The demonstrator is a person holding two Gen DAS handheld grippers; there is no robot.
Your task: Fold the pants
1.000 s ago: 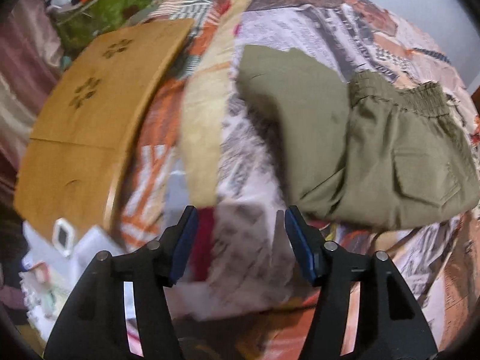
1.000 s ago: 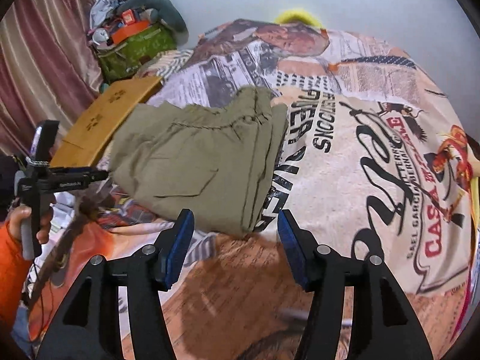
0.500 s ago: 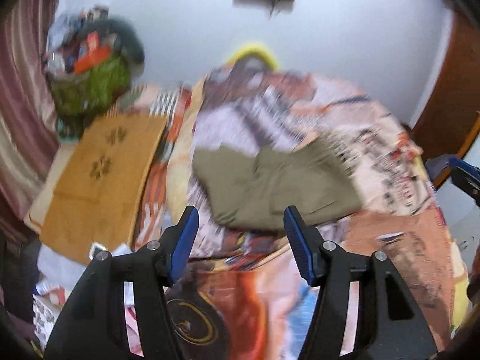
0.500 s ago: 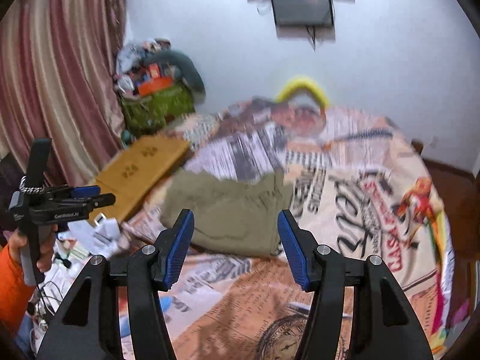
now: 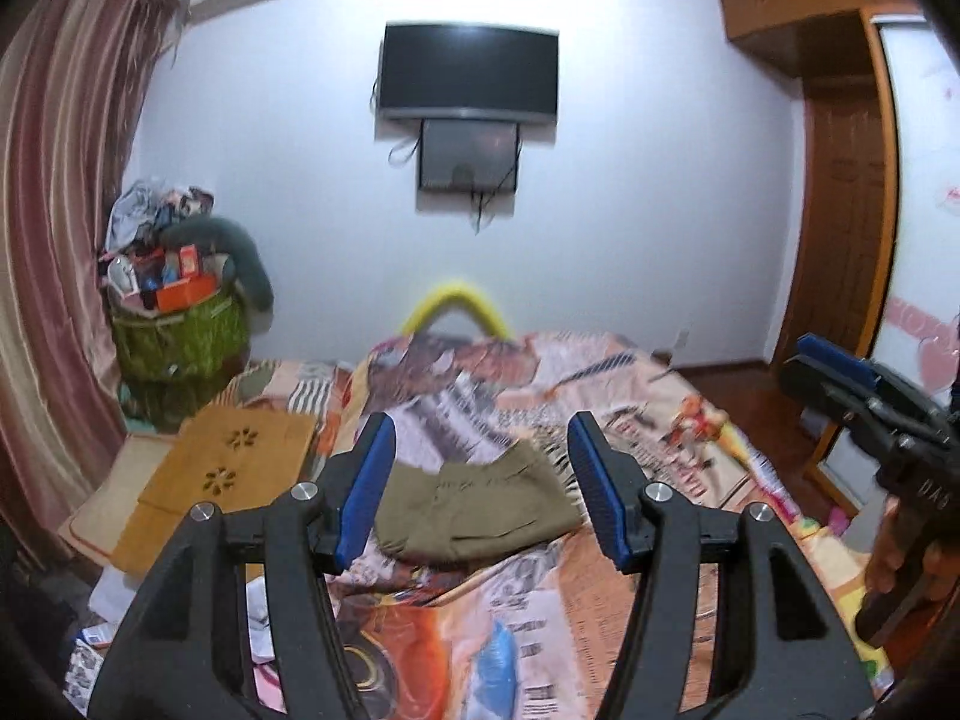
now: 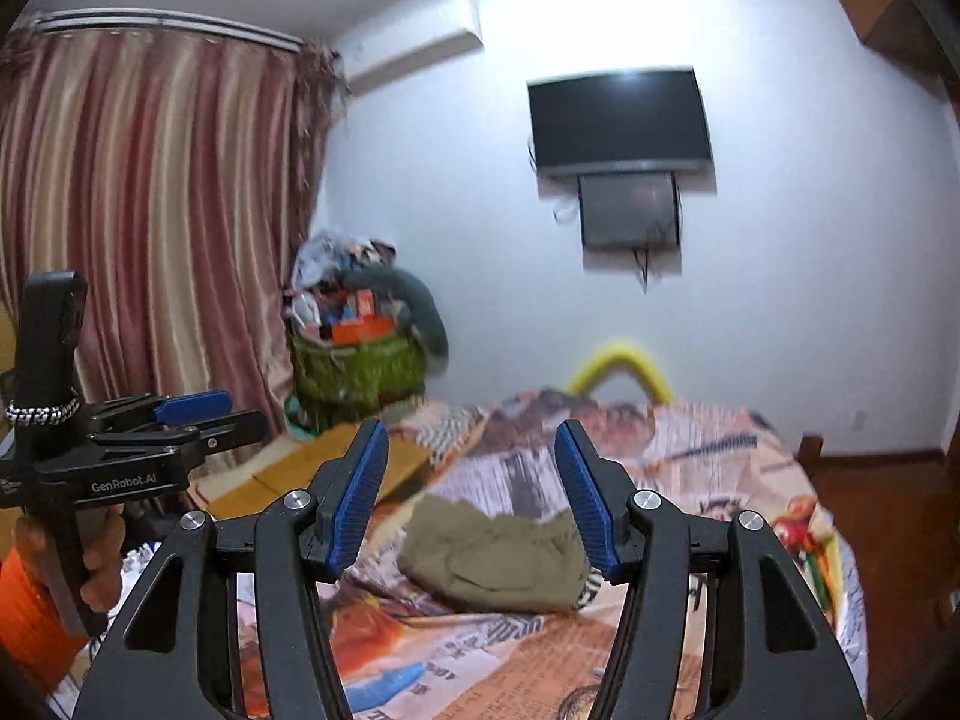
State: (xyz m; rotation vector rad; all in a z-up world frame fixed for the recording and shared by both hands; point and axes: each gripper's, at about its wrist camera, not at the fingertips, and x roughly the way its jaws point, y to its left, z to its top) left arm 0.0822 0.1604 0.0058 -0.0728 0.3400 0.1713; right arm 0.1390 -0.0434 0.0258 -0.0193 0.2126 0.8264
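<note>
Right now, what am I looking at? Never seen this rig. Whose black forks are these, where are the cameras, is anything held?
There is no robot here. A person holds a handheld two-finger claw in each hand, and each claw carries a fisheye camera looking forward along its fingers.

The left wrist view shows the left claw, open, with blue pads. At the right edge of that view is the right claw, seen from the side in the person's hand.

The right wrist view shows the right claw, also open. The left claw appears at its left edge, gripped by a hand in an orange sleeve.

Neither claw holds anything. Both are raised above a bed with a printed bedspread. The olive-green pants lie folded on it. Beside the bed lies a wooden board, and a TV hangs on the wall.
</note>
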